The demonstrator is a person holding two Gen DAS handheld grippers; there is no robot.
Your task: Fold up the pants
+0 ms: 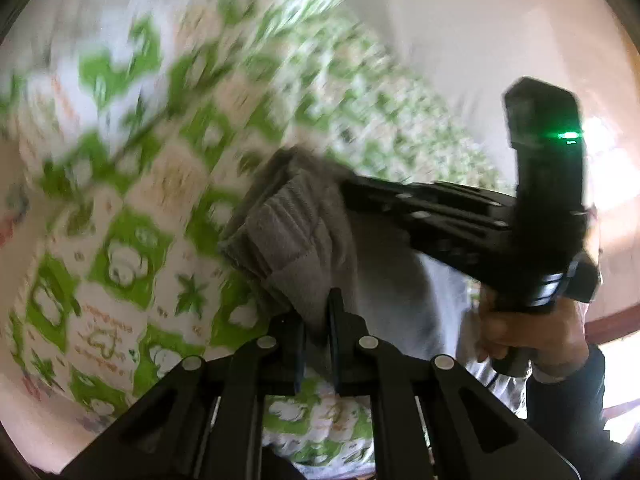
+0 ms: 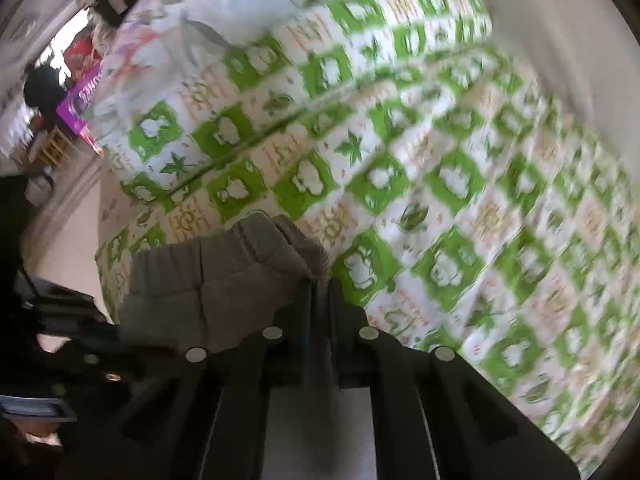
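Grey pants (image 1: 288, 240) with a ribbed waistband hang lifted above a bed with a green and white patterned sheet (image 1: 132, 256). My left gripper (image 1: 318, 312) is shut on the pants' fabric. My right gripper (image 2: 318, 292) is shut on the waistband edge of the pants (image 2: 224, 276). The right gripper (image 1: 352, 194) also shows in the left wrist view, its black fingers pinching the far side of the waistband, a hand around its handle. Both views are motion-blurred.
The patterned sheet (image 2: 440, 184) covers the bed across both views. A pale wall (image 1: 460, 20) stands behind it. Beyond the bed's left edge are a purple box (image 2: 82, 100) and other clutter.
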